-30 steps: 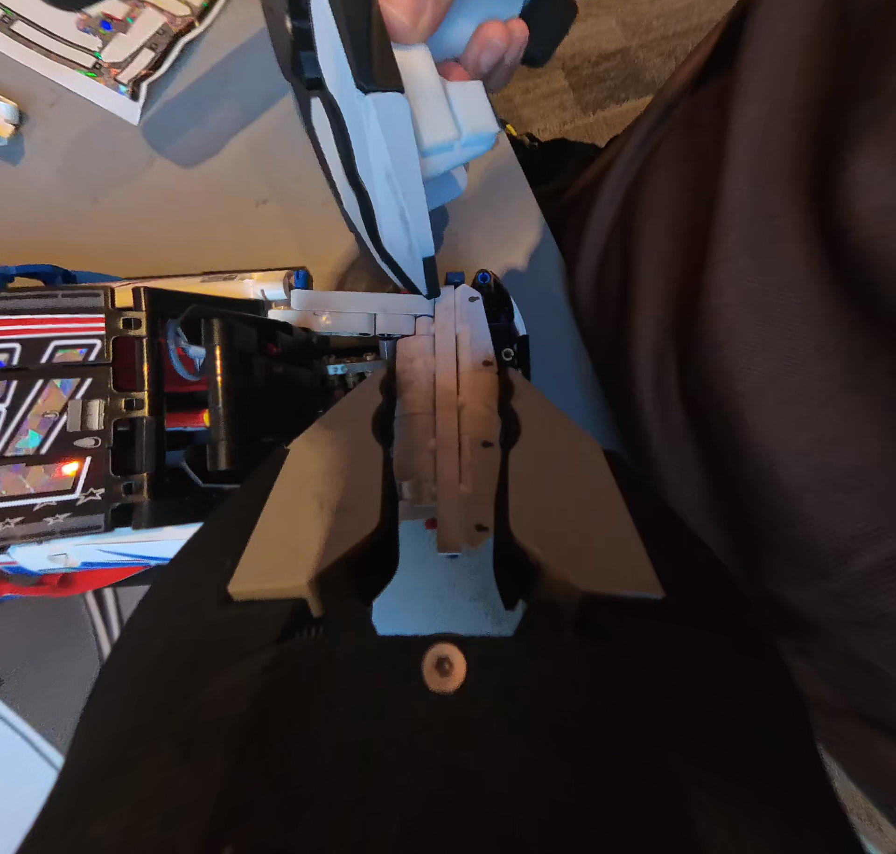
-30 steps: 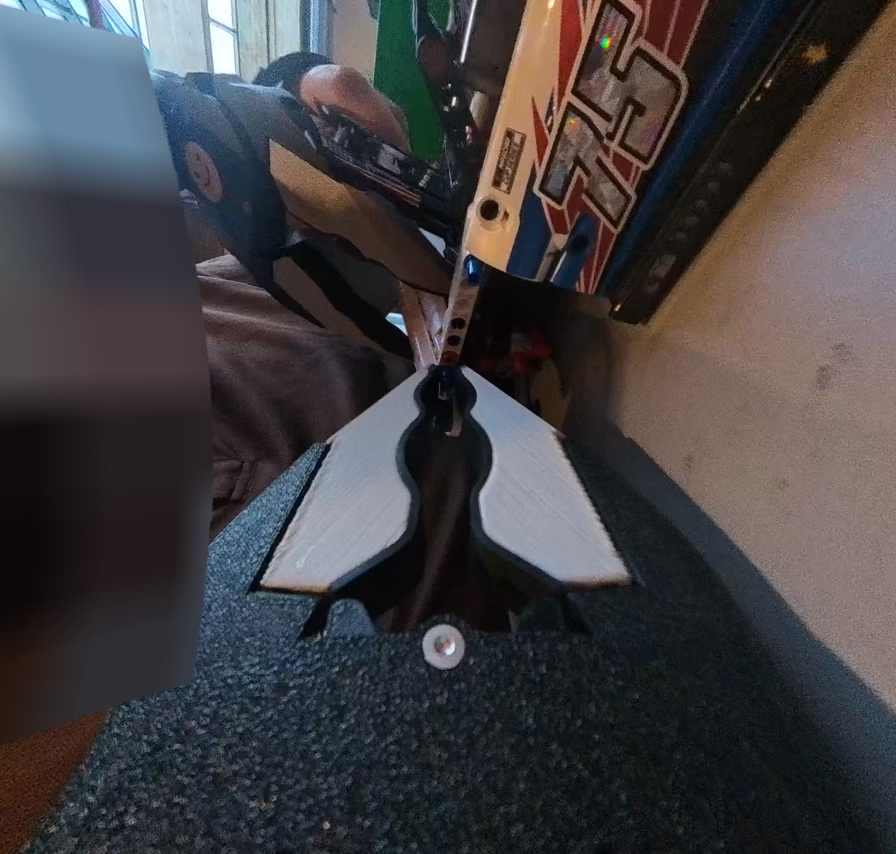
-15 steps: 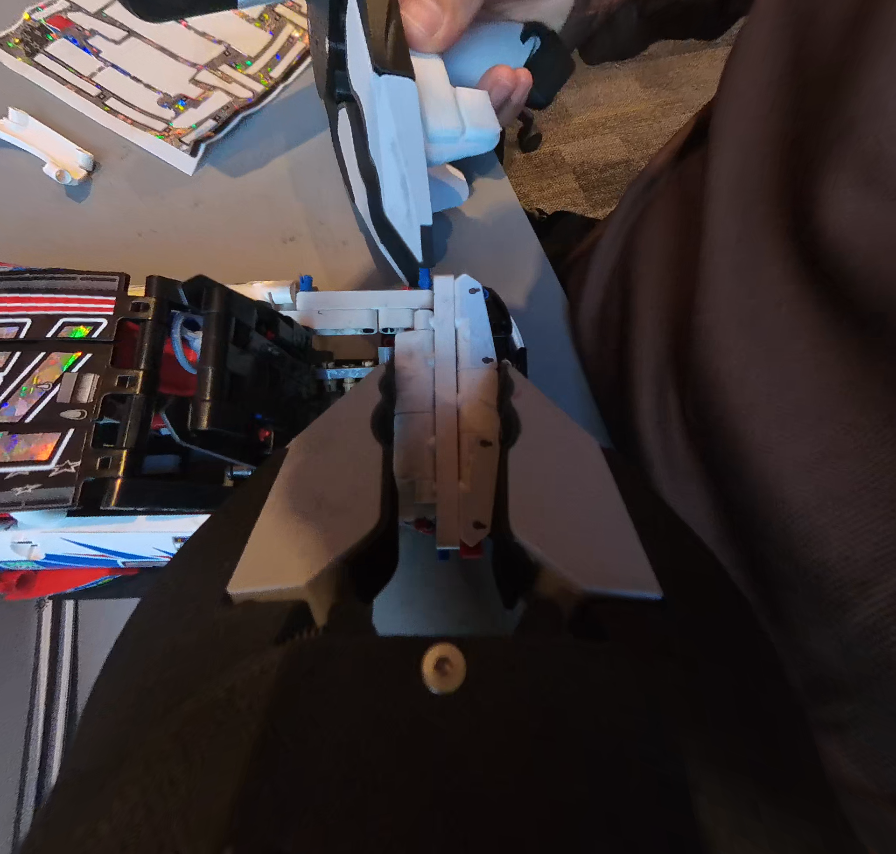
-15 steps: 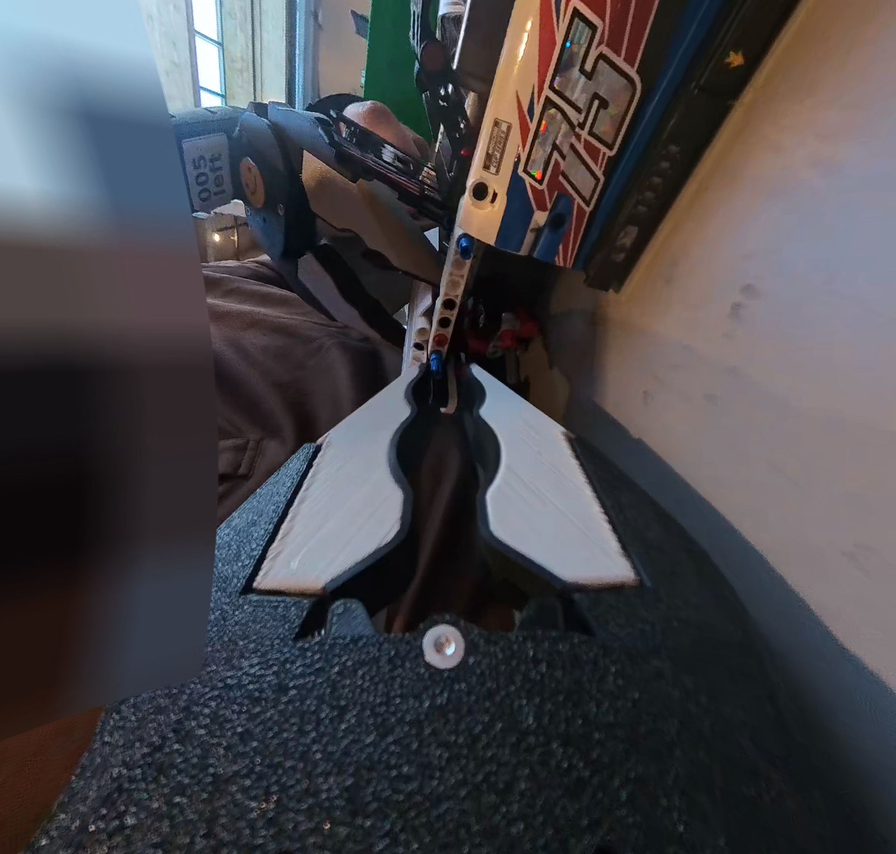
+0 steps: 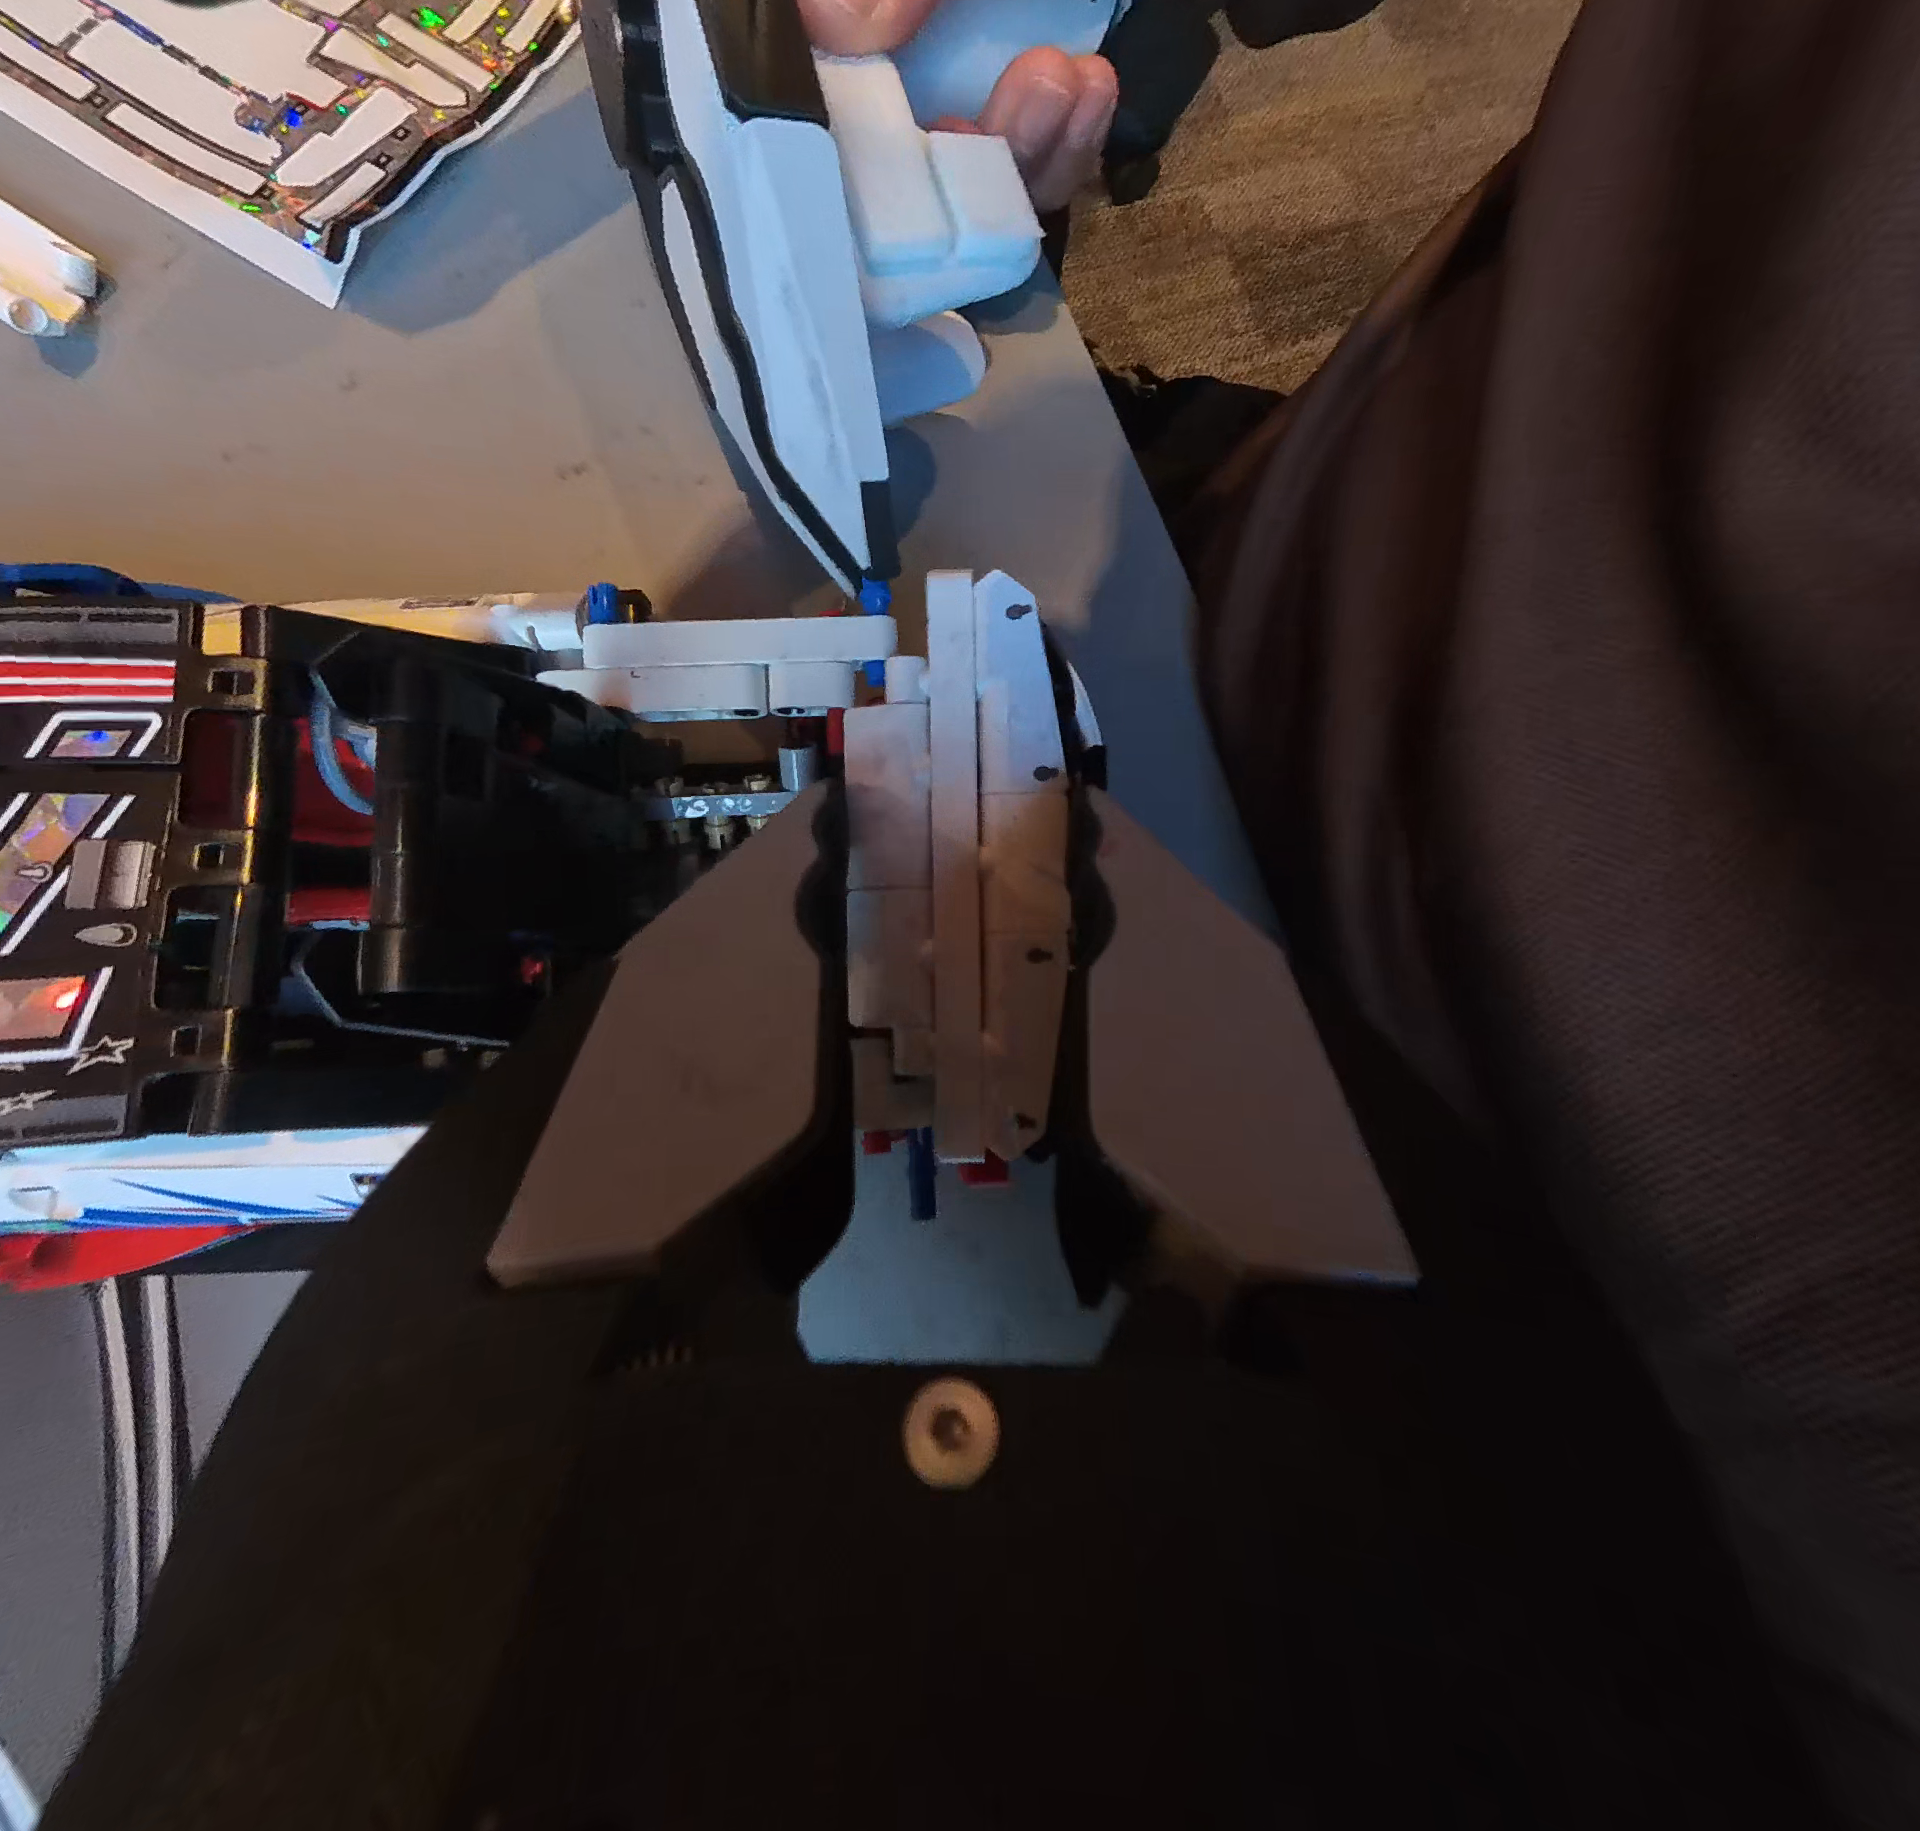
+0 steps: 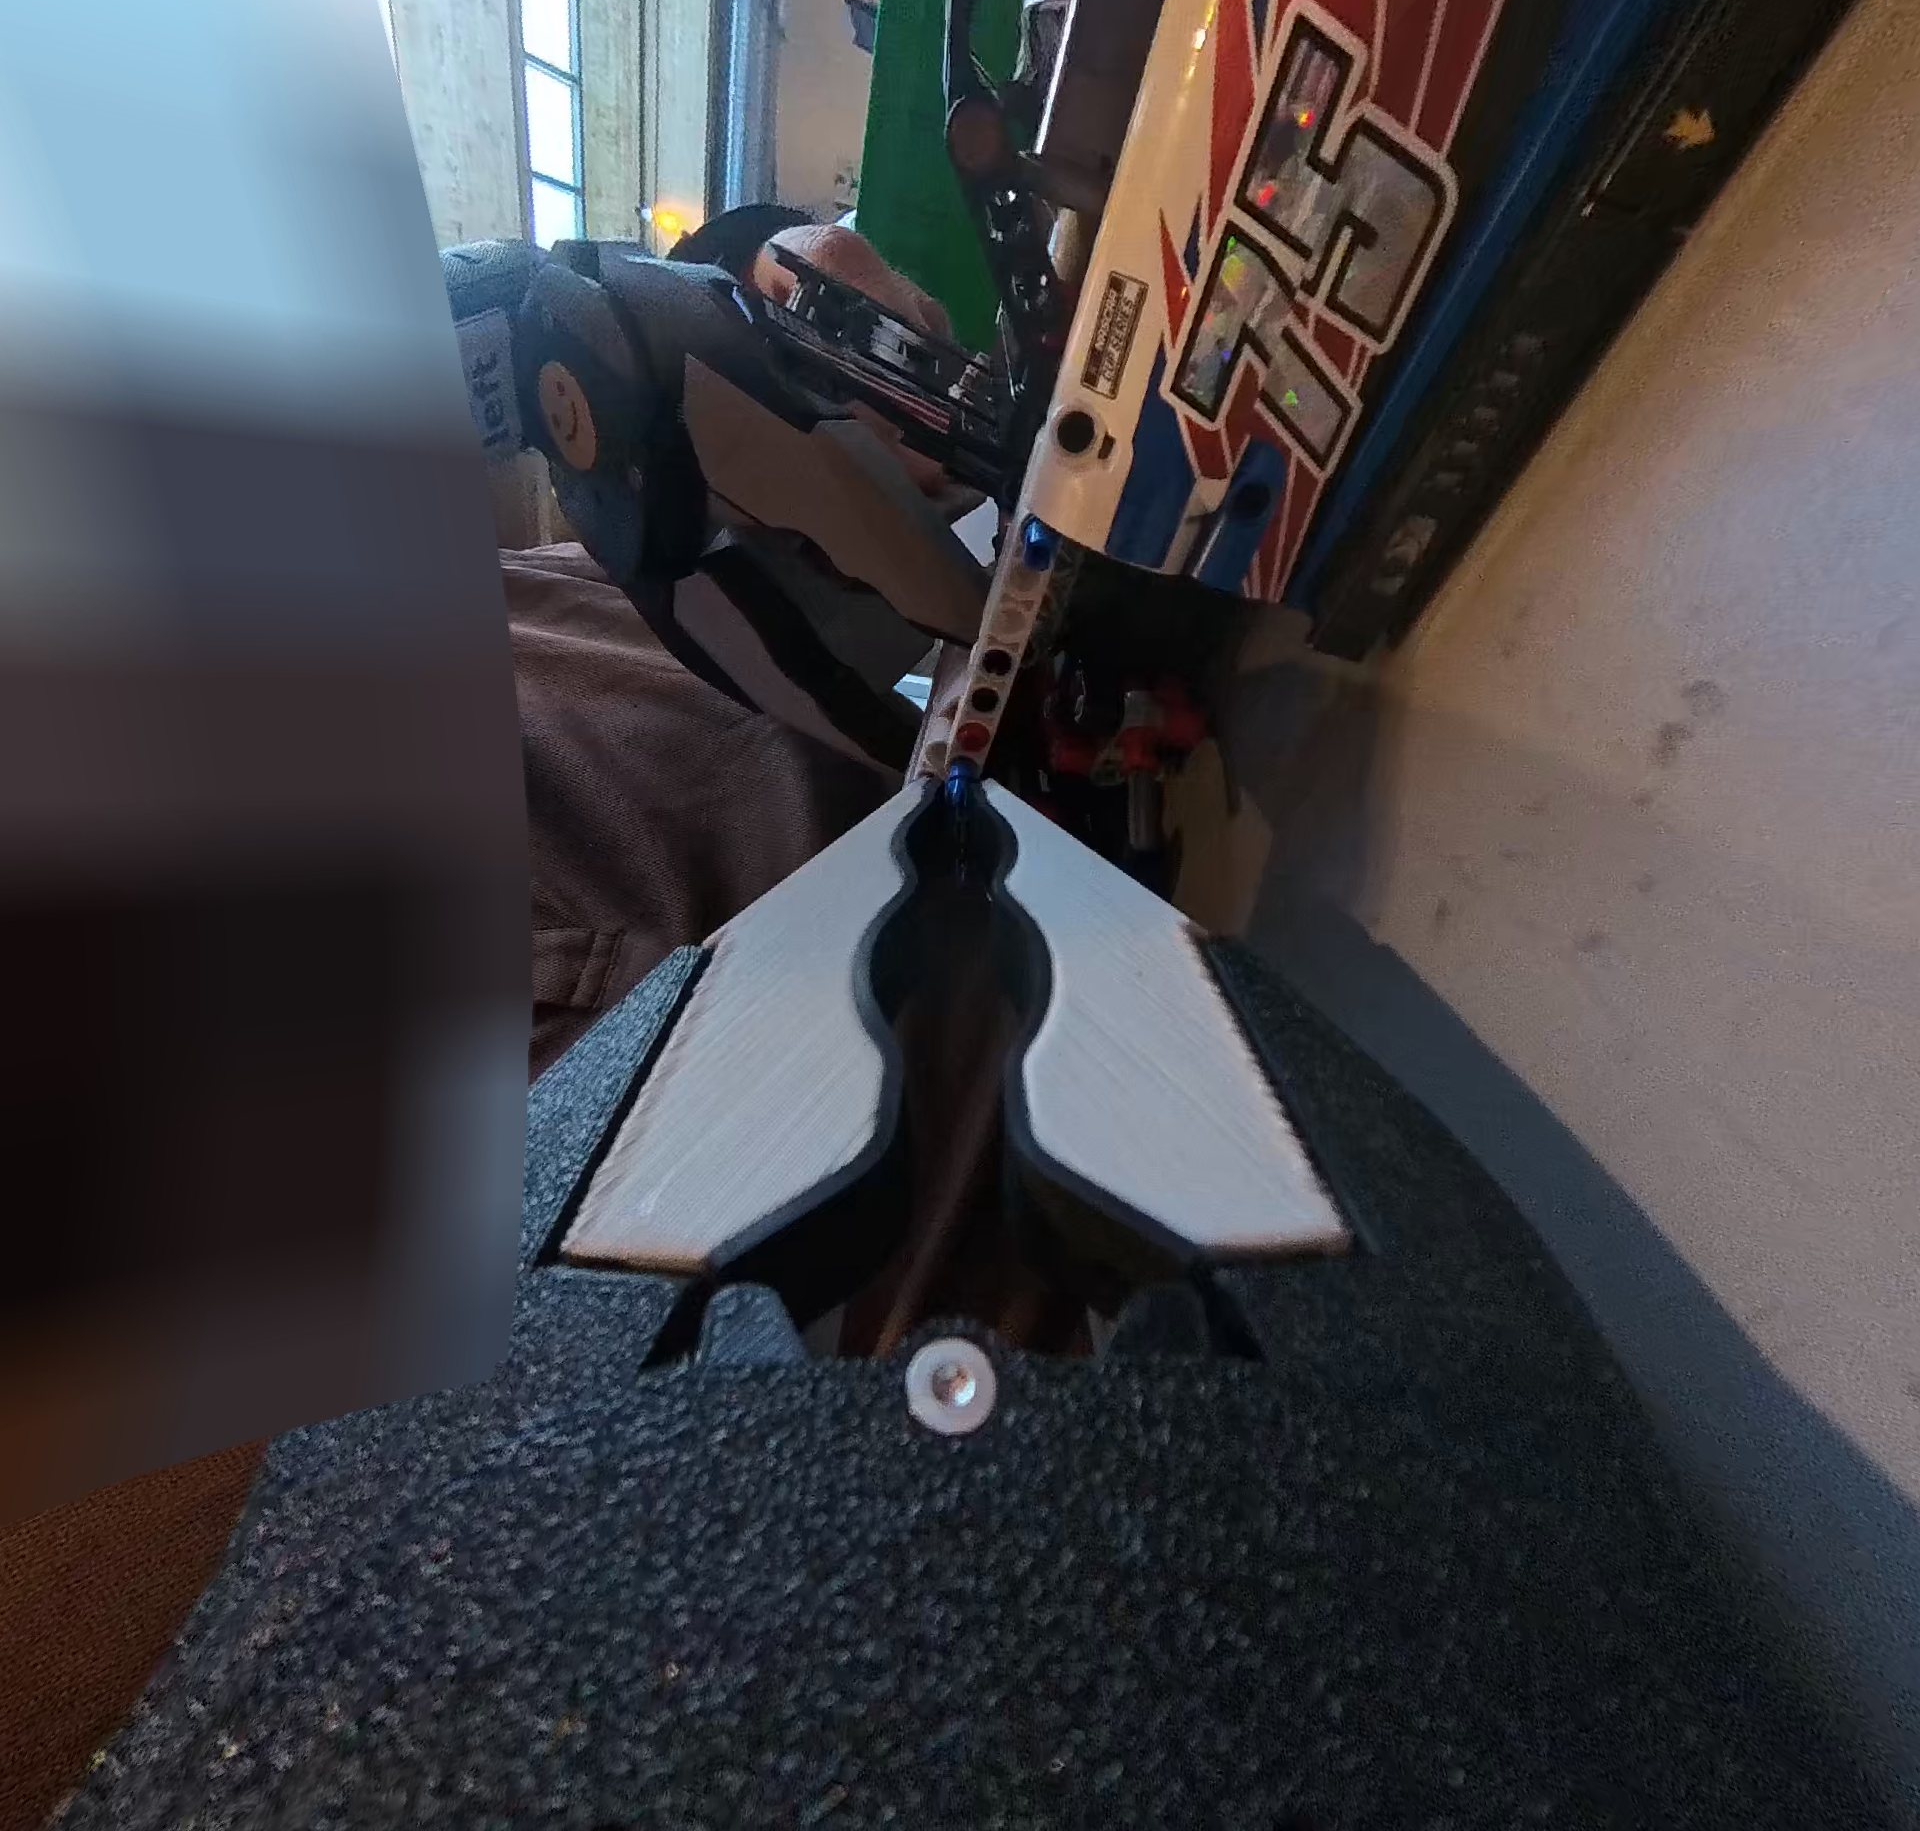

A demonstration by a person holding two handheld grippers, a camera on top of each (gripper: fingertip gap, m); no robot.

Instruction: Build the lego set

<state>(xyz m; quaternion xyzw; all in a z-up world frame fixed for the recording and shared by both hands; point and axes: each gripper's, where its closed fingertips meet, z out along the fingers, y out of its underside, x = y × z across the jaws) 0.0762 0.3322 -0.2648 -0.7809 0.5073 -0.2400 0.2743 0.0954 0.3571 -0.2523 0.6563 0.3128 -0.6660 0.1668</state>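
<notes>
Left gripper: clenched on white panel stack at table edge, likely steadying car model. Right gripper: pinching blue pin, apparently seating it in white beam.

daylight enters through windows at upper left, leaving the table softly shadowed. wide-angle bending warps the edges; foil stickers glint.
</notes>
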